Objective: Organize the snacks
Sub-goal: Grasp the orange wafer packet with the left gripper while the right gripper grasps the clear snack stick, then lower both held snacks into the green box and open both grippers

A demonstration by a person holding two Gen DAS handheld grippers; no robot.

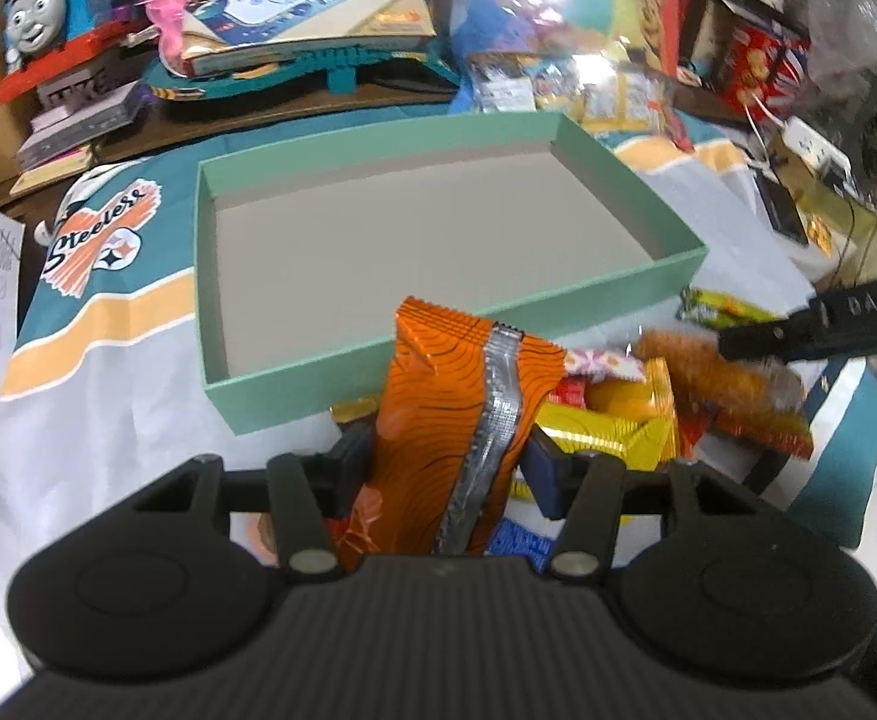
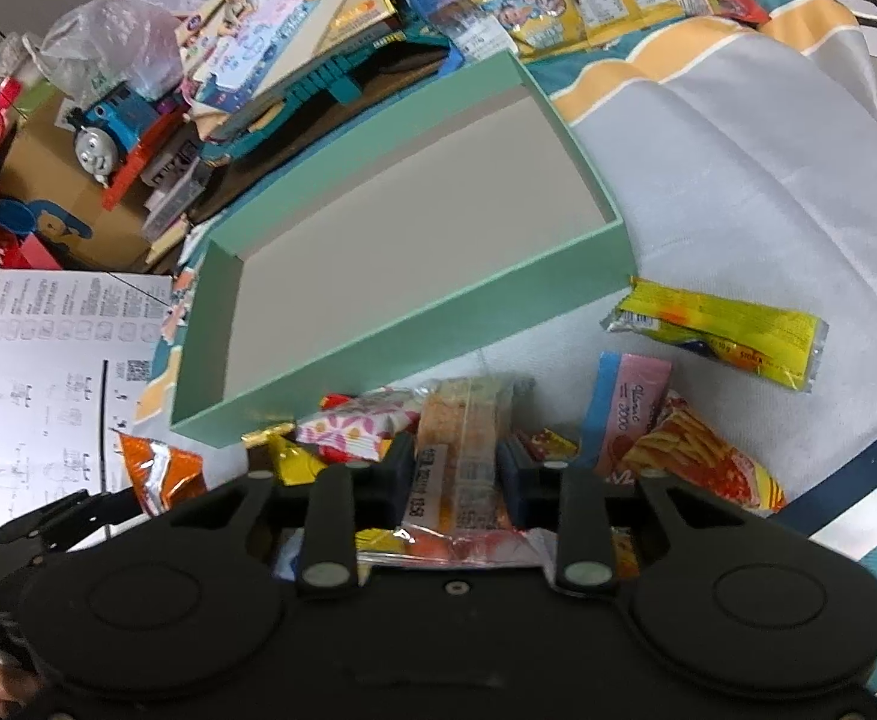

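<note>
- The left claw (image 1: 447, 462) is black, with a ribbed grey-black top between two big round bumps.
- Two black bars on it each end in a shiny silver pin.
- The right claw (image 2: 453, 480) is black too, with the same round bumps and silver pins.

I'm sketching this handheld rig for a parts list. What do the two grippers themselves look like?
Both are matte black plastic. The left gripper has a ribbed body, two round raised discs at the sides, angled linkage bars on silver pivot pins, and dark blue pads on its jaws. The right gripper has the same build, with a smoother body and one small centre screw. Seen from the left camera, its finger carries pale embossed lettering.
</note>
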